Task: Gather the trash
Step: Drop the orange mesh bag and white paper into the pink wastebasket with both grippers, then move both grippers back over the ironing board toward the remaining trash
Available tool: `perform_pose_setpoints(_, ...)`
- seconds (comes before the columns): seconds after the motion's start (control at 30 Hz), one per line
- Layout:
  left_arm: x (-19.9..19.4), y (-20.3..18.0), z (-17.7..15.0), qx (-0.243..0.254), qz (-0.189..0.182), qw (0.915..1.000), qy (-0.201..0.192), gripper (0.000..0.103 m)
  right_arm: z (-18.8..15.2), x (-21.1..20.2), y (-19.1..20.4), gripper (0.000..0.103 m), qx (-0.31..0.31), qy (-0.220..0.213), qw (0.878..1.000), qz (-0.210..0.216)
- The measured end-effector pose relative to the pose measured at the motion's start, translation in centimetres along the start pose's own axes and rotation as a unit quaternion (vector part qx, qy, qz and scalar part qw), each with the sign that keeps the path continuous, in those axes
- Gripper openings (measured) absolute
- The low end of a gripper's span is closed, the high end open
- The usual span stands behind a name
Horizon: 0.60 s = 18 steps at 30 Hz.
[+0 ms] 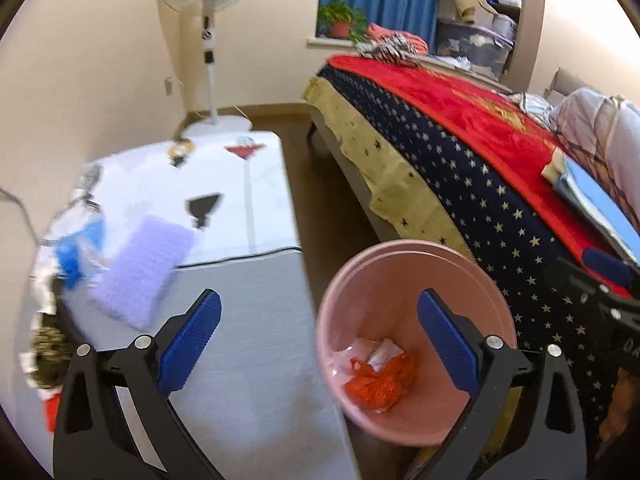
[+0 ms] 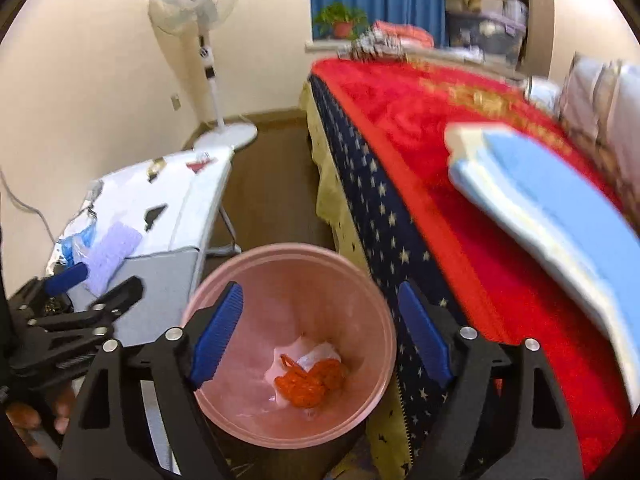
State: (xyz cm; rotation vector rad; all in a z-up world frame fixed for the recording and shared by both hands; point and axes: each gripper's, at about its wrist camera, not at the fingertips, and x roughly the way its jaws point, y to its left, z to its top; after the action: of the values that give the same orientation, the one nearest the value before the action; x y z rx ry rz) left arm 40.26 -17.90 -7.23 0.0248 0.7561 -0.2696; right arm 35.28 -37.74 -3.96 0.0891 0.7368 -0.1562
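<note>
Both grippers spread, empty: left gripper [image 1: 320, 344], right gripper [image 2: 320, 336]. Bin [image 2: 224, 272] below right gripper; orange bag [image 2: 310, 386] inside. Table litter [image 1: 78, 254] lies left, nearer left gripper.

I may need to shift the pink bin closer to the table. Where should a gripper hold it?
Probably the pink bin's thin upright rim on the table side, coming from above with one finger inside and one outside. The open top leaves that edge exposed; the body is too wide to span.

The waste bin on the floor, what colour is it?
The waste bin is pink, with an orange bag inside. The right wrist view shows it best.
</note>
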Motion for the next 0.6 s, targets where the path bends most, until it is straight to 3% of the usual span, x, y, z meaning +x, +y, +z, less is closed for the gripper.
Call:
perform_pose_setpoints(0.07, -3.0, 1.6, 0.0, -0.003, 0.016, 0.9997, -0.017, 0.095, 0.2, -2.4, 1.5, 0.086, -0.009, -0.036, 0.999, 0.001)
perform_pose_setpoints(0.27, -13.0, 8.0, -2.0, -0.006, 0.079, 0.9937, -0.079, 0.095, -0.1, -9.8, 7.4, 0.093, -0.014, -0.134, 0.989, 0.061)
perform_pose_setpoints(0.4, -18.4, 12.8, -4.8, -0.015, 0.154, 0.9806, -0.119, 0.095, -2.1, -12.5, 11.6, 0.095, -0.002, -0.13, 0.983, 0.126)
perform_pose_setpoints(0.6, -22.1, 17.9, -8.1, -0.073, 0.191, 0.9687, -0.141, 0.095, -4.8, -12.5, 16.4, 0.095, -0.004, -0.088, 0.983, 0.161)
